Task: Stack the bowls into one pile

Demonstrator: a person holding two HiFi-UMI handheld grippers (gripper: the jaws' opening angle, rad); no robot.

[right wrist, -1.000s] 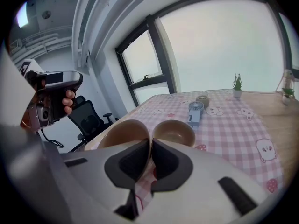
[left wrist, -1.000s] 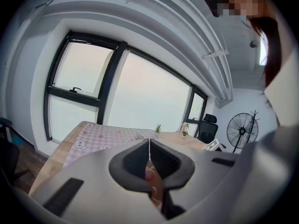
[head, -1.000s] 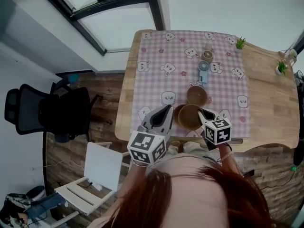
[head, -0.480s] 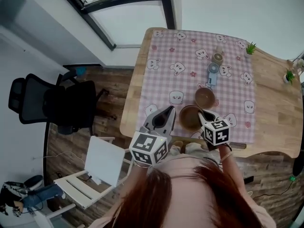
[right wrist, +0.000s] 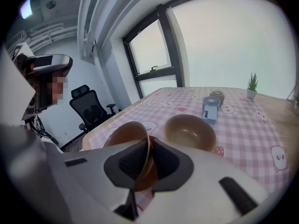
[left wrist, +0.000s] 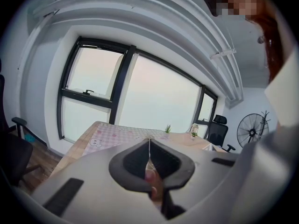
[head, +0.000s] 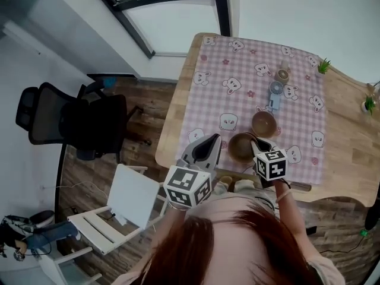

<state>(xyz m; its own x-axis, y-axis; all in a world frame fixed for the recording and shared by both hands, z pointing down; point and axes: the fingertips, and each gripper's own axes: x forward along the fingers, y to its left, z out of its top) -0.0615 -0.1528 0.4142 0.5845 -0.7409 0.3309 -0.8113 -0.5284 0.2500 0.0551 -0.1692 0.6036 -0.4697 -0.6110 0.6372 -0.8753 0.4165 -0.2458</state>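
Right gripper view first. Got the right claw [right wrist: 147,143] nipped onto the thin rim of a glossy brown bowl [right wrist: 125,134], jaws having just eased apart a touch, rim sitting between the dark ribbed pads. Looks tipped a little, down at the near end of the bench [right wrist: 282,111]. Just beside it, a second bowl [right wrist: 189,132]: same round, deep shape, smooth tan inside, upright on a pink gingham cloth [right wrist: 243,130] dotted with little cartoon animals. Further back, a small blue handheld fan [right wrist: 211,107] lying flat, then a spiky green plant [right wrist: 252,84] in a pale pot. Plain light wood grain past the cloth's edge. Over in the left gripper view, left claw [left wrist: 149,141] closed up, pads meeting tip to tip, gripping nothing.
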